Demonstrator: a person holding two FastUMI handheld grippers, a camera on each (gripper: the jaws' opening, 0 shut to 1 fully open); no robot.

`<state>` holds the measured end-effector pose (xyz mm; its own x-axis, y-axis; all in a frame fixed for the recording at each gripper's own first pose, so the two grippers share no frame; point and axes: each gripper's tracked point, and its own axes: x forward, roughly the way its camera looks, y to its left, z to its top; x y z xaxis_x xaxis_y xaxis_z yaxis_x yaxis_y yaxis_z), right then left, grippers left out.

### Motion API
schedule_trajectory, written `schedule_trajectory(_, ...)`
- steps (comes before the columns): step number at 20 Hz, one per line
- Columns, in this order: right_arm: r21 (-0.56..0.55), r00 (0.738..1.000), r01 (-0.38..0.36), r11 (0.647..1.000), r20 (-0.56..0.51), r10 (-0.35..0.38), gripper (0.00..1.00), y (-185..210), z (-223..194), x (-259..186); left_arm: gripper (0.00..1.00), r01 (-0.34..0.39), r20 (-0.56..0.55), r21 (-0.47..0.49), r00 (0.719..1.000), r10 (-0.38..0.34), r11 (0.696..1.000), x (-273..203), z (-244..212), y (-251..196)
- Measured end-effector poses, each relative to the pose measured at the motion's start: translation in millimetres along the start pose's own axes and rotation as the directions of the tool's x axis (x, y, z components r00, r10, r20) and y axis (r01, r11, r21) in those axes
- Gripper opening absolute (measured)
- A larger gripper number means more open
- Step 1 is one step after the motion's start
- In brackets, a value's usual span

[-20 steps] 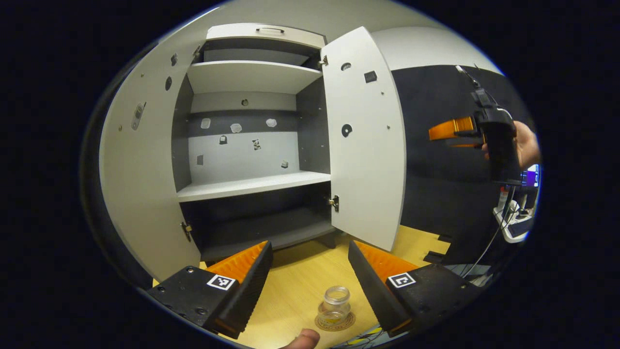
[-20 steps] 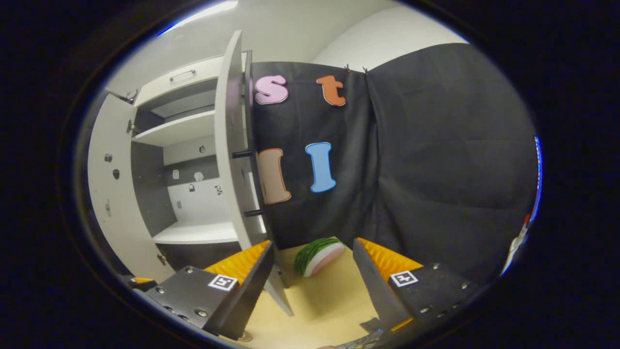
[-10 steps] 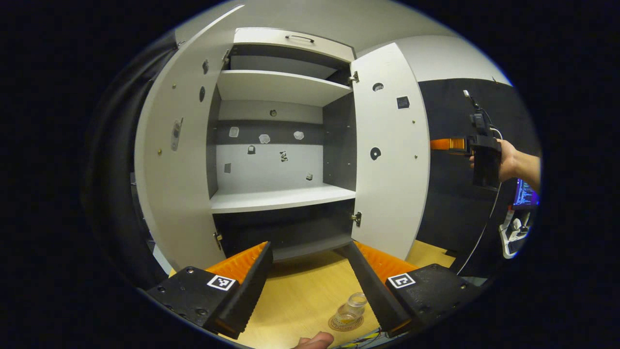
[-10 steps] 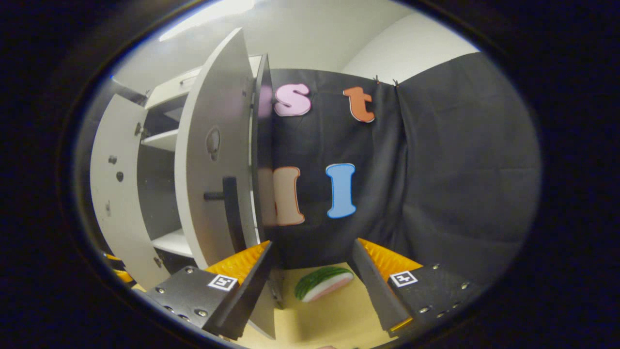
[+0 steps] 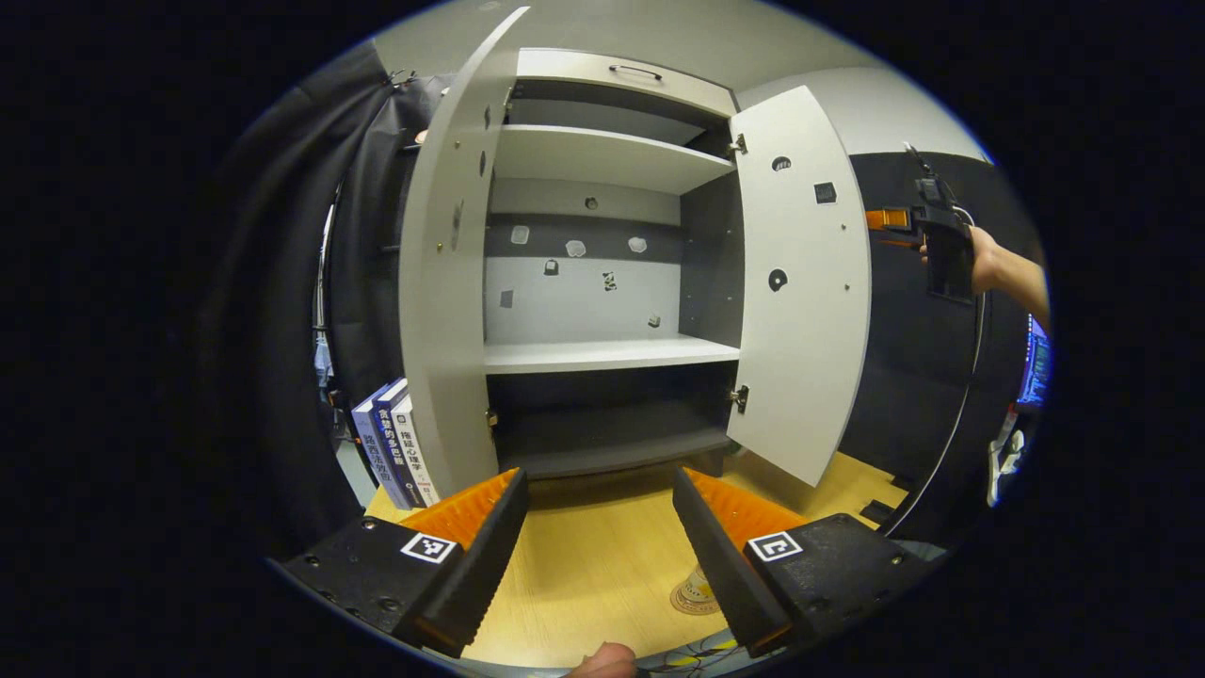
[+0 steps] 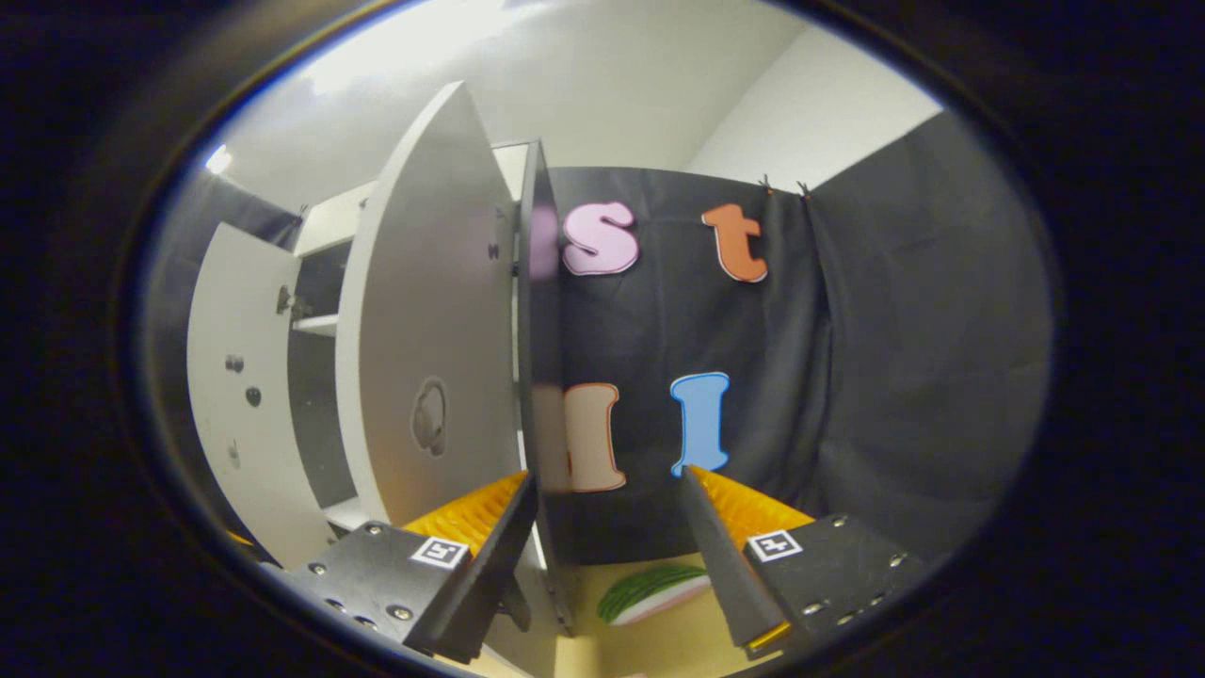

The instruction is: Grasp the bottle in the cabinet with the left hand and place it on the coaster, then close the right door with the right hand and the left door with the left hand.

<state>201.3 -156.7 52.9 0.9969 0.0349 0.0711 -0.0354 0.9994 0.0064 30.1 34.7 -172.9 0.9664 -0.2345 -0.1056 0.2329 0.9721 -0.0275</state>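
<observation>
Swung partway shut since a second ago, right door [image 6: 428,358] has its edge beside right gripper [image 6: 607,527], jaws spread, empty. Left gripper [image 5: 598,527] likewise, bottle on coaster [image 5: 694,595] below.

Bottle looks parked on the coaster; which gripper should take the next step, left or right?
Right. The right gripper sits open just outside the white right cabinet door, beside its outer face, ready to push. The left gripper hangs open over the wooden table, well back from the white left door.
</observation>
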Motion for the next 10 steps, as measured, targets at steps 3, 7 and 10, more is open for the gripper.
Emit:
schedule_trajectory(3, 0.016, 0.999, 0.032, 0.999, -0.032, -0.031, 0.9, 8, -2, -2, 0.96, -0.049, -0.006, -0.018, 0.999, 0.049, 0.999, -18, -5, 13)
schedule_trajectory(7, 0.023, 1.0, -0.002, 1.0, -0.019, 0.002, 0.9, 29, -1, -3, 0.97, -0.109, -0.025, -0.035, 0.994, 0.108, 0.993, -43, -10, 32)
schedule_trajectory(10, -0.006, 0.998, -0.056, 0.998, -0.009, 0.056, 0.9, 51, 2, -3, 0.97, -0.144, -0.021, -0.029, 0.989, 0.143, 0.989, -58, -7, 46)
